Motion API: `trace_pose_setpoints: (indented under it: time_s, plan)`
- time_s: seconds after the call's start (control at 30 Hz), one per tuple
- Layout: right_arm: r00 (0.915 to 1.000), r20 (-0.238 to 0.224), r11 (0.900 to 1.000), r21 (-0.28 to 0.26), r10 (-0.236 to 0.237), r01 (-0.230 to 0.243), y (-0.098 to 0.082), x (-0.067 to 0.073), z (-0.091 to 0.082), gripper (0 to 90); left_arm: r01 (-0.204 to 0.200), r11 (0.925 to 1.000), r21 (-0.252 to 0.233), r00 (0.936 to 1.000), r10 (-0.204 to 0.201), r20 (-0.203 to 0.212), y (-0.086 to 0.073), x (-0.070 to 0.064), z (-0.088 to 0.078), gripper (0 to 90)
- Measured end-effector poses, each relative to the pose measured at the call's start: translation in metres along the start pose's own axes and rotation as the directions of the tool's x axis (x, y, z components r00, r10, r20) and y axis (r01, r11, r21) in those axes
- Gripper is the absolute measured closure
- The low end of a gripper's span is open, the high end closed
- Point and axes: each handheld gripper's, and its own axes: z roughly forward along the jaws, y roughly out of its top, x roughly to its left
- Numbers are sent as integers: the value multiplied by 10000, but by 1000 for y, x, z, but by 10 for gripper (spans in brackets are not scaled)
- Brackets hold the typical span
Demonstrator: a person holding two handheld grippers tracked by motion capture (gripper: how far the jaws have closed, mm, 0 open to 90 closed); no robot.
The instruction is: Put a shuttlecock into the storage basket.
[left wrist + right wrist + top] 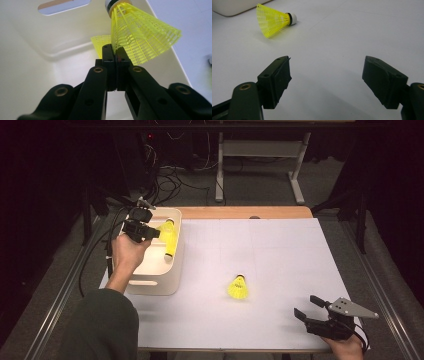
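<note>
Shuttlecock [140, 37], yellow: skirt rim pinched by left gripper [115, 53] over white bin [32, 62]; lower before releasing. Right gripper [325, 80] spread, idle.

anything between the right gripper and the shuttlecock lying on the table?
Nothing: bare white table between the open right gripper and the shuttlecock, in the right gripper view and the high view.

Left gripper [152, 233]: raised at the far left, jaws pressed together on a thin edge of yellow mesh.
Left hand [129, 252]: wrapped round the gripper body, forearm in a dark sleeve reaching forward.
Right gripper [306, 308]: low at the near right, jaws wide apart, nothing between.
Right hand [345, 347]: at the near edge.
</note>
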Motion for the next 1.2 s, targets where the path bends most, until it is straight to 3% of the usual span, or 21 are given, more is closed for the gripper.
trace_pose_setpoints:
  time_s: [0.47, 1.2]
  plan:
    - [10000, -23, 10000, -4, 64, -64, 0, -1, 0, 230, -98, 9998, 193, 10000, 99, -13, -3, 0, 16, 896]
    - [9999, -64, 9999, 27, 97, -97, 0, -1, 1, 230, 141, 9971, 753, 9998, -130, -148, -6, 9, 36, 894]
